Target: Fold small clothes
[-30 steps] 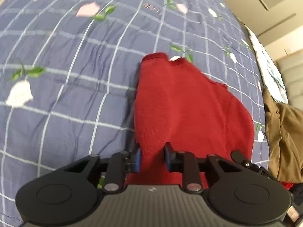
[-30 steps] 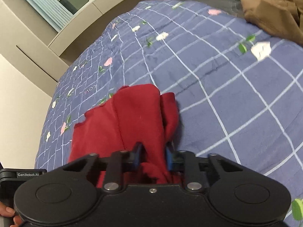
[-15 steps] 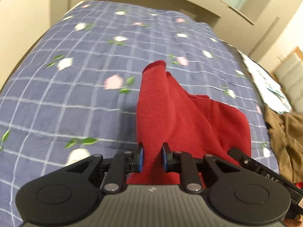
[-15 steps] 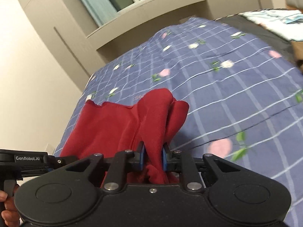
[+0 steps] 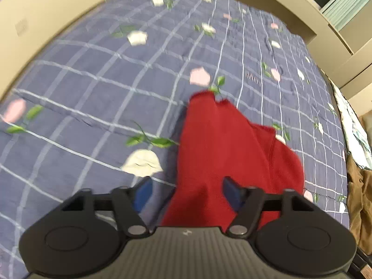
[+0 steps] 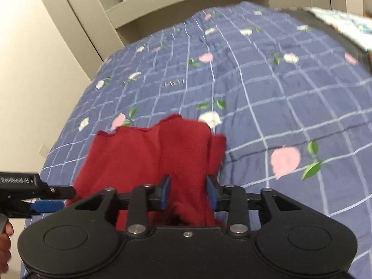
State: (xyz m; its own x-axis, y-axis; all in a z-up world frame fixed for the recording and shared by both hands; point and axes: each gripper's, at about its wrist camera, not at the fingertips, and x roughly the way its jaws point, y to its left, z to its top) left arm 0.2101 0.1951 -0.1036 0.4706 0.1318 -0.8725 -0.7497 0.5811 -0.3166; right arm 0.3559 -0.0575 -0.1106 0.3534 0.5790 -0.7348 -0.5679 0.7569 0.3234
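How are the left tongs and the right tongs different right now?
The left tongs gape wider than the right tongs. The red garment fills the right tongs' gap but only part of the left's. Both have just been opening, letting the cloth go, over the blue checked bedspread.

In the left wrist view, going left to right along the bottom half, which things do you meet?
Blue checked bedspread → left gripper, its jaws just opened, red garment between them → brown cloth at the right edge.
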